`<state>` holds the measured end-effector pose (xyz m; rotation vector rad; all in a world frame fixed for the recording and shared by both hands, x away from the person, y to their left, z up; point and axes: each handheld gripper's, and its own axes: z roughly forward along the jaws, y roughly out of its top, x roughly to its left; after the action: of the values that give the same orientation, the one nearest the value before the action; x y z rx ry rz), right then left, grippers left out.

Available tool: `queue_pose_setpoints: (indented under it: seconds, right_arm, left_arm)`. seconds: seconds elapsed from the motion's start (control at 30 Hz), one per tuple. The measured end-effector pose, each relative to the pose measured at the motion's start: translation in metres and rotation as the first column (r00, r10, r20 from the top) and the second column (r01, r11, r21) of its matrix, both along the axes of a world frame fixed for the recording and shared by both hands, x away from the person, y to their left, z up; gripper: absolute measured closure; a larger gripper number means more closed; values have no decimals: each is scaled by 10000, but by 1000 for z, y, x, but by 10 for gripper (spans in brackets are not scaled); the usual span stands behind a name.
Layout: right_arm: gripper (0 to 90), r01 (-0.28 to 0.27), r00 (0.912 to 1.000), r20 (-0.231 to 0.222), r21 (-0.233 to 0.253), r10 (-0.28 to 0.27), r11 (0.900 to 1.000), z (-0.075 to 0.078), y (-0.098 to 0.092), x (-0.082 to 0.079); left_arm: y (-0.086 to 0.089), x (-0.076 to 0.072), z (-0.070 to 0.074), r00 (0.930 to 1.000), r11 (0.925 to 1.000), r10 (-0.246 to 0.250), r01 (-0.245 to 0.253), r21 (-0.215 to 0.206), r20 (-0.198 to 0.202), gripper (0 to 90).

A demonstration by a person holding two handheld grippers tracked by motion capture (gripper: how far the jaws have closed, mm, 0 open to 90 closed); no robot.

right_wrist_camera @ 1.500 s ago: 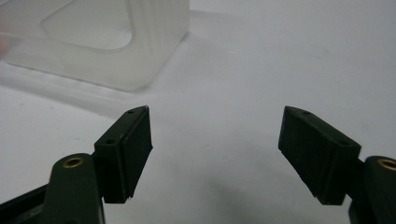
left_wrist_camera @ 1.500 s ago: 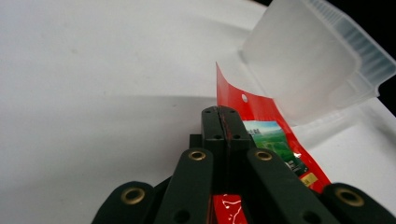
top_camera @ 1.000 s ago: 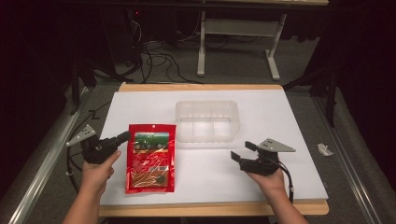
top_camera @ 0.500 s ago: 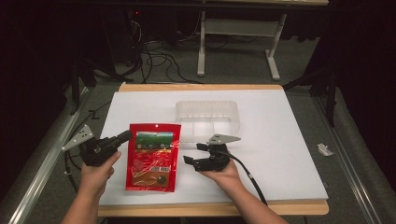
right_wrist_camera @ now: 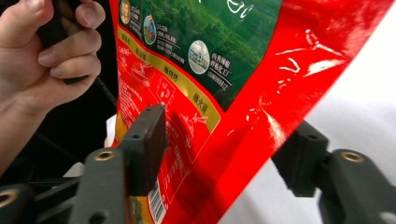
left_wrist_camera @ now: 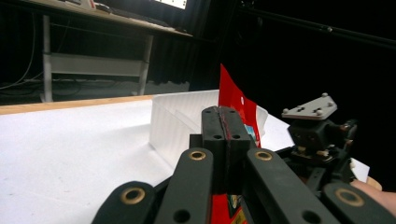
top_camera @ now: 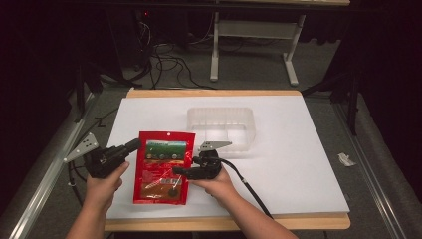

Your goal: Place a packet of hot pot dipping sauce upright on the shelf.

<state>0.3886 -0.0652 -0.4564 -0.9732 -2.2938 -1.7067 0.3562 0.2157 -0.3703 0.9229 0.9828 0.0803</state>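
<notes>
L hand-held gripper [left_wrist_camera: 223, 135] clamps red pouch [top_camera: 163, 167] edge | R hand-held gripper [right_wrist_camera: 224, 154] straddles it, jaws apart

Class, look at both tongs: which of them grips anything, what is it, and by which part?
The left tongs are shut on the left edge of the red pouch. The right tongs stand open around its right side, not yet closed.

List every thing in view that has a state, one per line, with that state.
red pouch: sealed, left edge pinched and lifted, between the right gripper's open jaws.
clear container: upright, open-topped, empty.
left gripper: shut on the pouch's edge.
right gripper: open, jaws either side of the pouch.
</notes>
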Motion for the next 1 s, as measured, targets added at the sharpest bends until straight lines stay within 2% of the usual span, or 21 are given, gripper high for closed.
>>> queue_pose_setpoints:
  seconds: [0.07, 0.17, 0.37, 0.47, 0.5, 0.53, 0.63, 0.73, 0.8, 0.83, 0.97, 1.0]
  right_arm:
    - [499, -255, 9995, -164, 180, 258, 9995, -1, 2, 3]
    - [532, -414, 9988, -240, 203, 418, 9989, 0, 3, 4]
    - [641, -374, 9993, 71, -159, 375, 9992, 3, 9, 0]
    - [819, -711, 9974, 144, -80, 712, 9974, 4, 9, -2]
    - [819, -711, 9974, 144, -80, 712, 9974, 4, 9, -2]
    - [888, -886, 9960, 151, 135, 884, 9960, 7, 7, -3]
    - [893, -1105, 9932, 370, 68, 1102, 9939, 10, 8, -6]
    - [894, -1146, 9915, 613, -50, 1147, 9934, 15, 8, -12]
    - [895, -1149, 9912, 665, -34, 1149, 9934, 18, 6, -14]
    - [896, -1123, 9914, 675, -69, 1125, 9936, 19, 4, -14]
    - [897, -1022, 9925, 678, 20, 1018, 9948, 23, -4, -14]
    - [897, -935, 9918, 873, -32, 934, 9956, 27, -13, -15]
  left_arm:
    - [1, 0, 0, 10000, 10000, -11, 11, -27, -39, 900]
    - [1, 0, 0, 10000, 10000, -3, 3, -22, -33, 900]
    - [2, 1, -2, 9999, 10000, 82, -82, 39, -91, 900]
    - [3, 3, -4, 9996, 9995, 234, -231, 201, -155, 900]
    - [3, 3, -4, 9996, 9995, 234, -231, 201, -155, 900]
    - [5, 4, -6, 9993, 9992, 341, -337, 218, -177, 900]
    - [8, 6, -7, 9985, 9984, 505, -500, 261, -205, 893]
    - [11, 7, -6, 9974, 9973, 706, -703, 193, -158, 826]
    - [12, 6, -5, 9972, 9971, 744, -743, 175, -92, 705]
    - [12, 6, -5, 9972, 9971, 744, -743, 175, -92, 676]
    - [6, 3, -3, 9948, 9937, 1015, -1020, 456, 128, 558]
    - [2, 3, -2, 9929, 9910, 1178, -1186, 613, 167, 527]
